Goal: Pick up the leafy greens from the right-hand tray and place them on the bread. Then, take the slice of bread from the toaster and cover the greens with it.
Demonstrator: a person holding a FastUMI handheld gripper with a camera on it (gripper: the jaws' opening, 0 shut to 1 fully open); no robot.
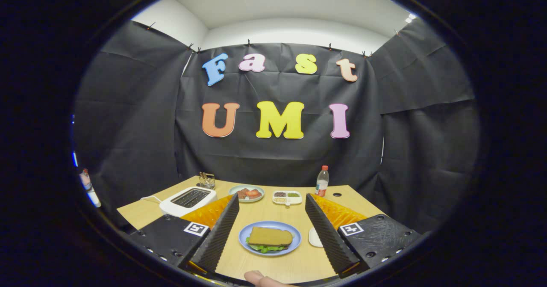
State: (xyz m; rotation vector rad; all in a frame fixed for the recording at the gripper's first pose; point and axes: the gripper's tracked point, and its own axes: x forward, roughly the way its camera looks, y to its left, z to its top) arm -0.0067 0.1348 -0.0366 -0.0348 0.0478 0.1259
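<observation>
Pale wood makes up the bench (260, 212), which spans the lower middle of the frame. At the bottom, the hand-held gripper (271, 235) is spread wide, its two ribbed black fingers (218, 233) apart and gripping nothing. A white toaster (188, 200) sits at the lower left, just beyond the left finger. Between the fingers lies a blue plate (295, 242) carrying a slice of bread (270, 236) that covers the leafy greens (267, 249), whose green edges peek out underneath. Farther back near the centre sit a grey plate (246, 188) with red food and a white divided tray (286, 197). A clear bottle (322, 181) with a red cap stands to the right of that tray. A fingertip (258, 278) shows at the very bottom.
</observation>
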